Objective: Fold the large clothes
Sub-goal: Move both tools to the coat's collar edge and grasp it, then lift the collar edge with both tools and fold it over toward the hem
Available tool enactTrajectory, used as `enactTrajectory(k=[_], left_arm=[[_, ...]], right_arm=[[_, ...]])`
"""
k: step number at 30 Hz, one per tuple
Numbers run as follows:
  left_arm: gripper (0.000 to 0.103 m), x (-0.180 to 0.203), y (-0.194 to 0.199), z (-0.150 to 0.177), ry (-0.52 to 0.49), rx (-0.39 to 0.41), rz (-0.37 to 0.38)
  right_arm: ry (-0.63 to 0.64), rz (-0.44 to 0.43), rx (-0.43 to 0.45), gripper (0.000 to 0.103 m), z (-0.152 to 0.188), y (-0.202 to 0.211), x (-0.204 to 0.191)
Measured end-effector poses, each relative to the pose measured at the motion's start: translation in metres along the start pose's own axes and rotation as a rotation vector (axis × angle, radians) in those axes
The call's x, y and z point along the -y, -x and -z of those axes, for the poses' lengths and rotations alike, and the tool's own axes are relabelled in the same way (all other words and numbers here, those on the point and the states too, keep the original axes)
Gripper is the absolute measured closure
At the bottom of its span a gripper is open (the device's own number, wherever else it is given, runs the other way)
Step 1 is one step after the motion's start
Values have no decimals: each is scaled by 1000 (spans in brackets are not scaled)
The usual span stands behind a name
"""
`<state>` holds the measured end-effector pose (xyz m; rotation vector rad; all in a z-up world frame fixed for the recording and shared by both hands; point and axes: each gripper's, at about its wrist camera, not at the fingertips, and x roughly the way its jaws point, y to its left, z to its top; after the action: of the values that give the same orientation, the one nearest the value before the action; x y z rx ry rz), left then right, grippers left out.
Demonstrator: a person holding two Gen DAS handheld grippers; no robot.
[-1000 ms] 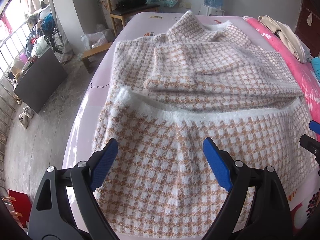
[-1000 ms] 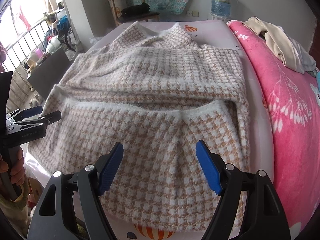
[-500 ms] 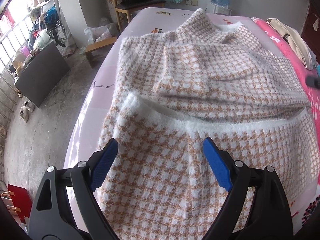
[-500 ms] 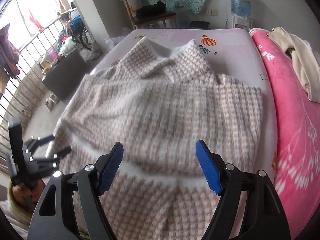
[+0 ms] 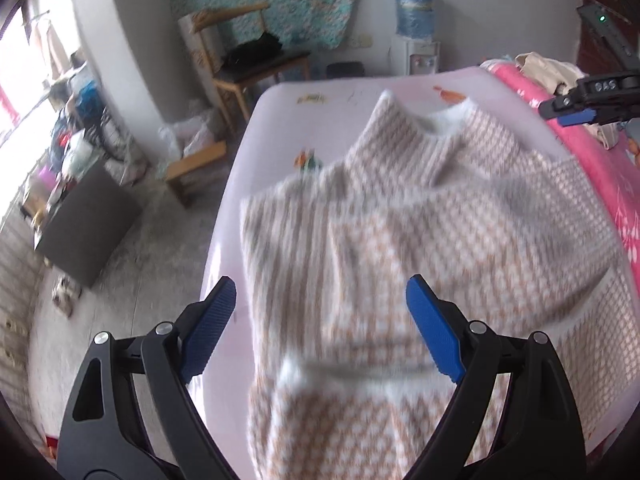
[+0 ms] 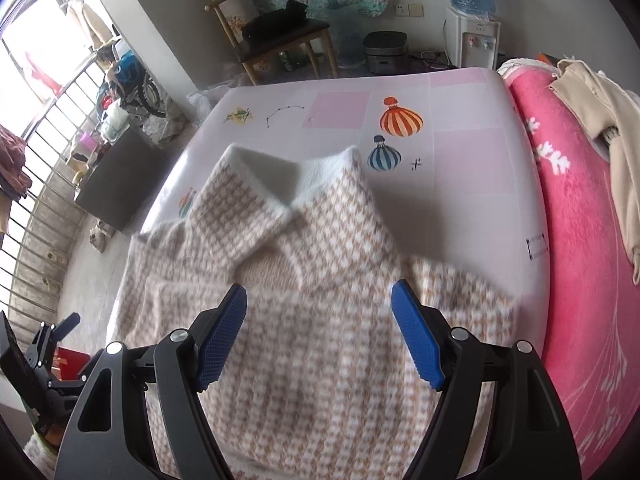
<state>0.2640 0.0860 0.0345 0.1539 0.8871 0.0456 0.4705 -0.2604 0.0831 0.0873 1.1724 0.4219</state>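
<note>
A tan-and-white houndstooth sweater (image 5: 420, 248) (image 6: 320, 320) lies partly folded on the pale pink bed sheet (image 5: 288, 112) (image 6: 460, 152), its white collar toward the far end. My left gripper (image 5: 320, 320) hovers open above the sweater's left part, nothing between its blue pads. My right gripper (image 6: 320, 328) hangs open over the sweater just below the collar (image 6: 276, 176), also holding nothing. The right gripper's tips (image 5: 576, 114) show at the upper right of the left wrist view. The left gripper (image 6: 52, 340) shows at the lower left of the right wrist view.
A pink blanket (image 6: 580, 260) with beige clothes (image 6: 600, 120) on it lies along the bed's right side. Beyond the bed stand a wooden chair (image 6: 280, 32) and a water dispenser (image 6: 472, 12). A dark box (image 5: 88, 232) and a railing (image 6: 36, 208) are at the left.
Both grippers have moved up along the sweater toward the collar, the right one farther. Their jaws stayed open. The folded lower edge now sits near or below the fingers.
</note>
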Motion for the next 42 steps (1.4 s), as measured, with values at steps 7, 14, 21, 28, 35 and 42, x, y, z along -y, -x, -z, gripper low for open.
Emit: enactTrajectory(k=[7, 14, 21, 28, 35, 42], left_arm=[[20, 3, -69, -106, 30, 24, 203], [24, 12, -167, -185, 192, -28, 345], [54, 20, -236, -196, 274, -146, 415], [92, 26, -211, -189, 227, -104, 508], [94, 28, -124, -167, 80, -16, 562], [97, 29, -69, -91, -38, -27, 589]], right_arm=[[-115, -53, -15, 30, -57, -35, 31], [-197, -112, -89, 30, -92, -103, 44], [-218, -128, -135, 68, -100, -144, 47], [-119, -149, -69, 91, -90, -113, 29], [139, -78, 12, 92, -50, -51, -19], [317, -58, -48, 89, 28, -29, -43]])
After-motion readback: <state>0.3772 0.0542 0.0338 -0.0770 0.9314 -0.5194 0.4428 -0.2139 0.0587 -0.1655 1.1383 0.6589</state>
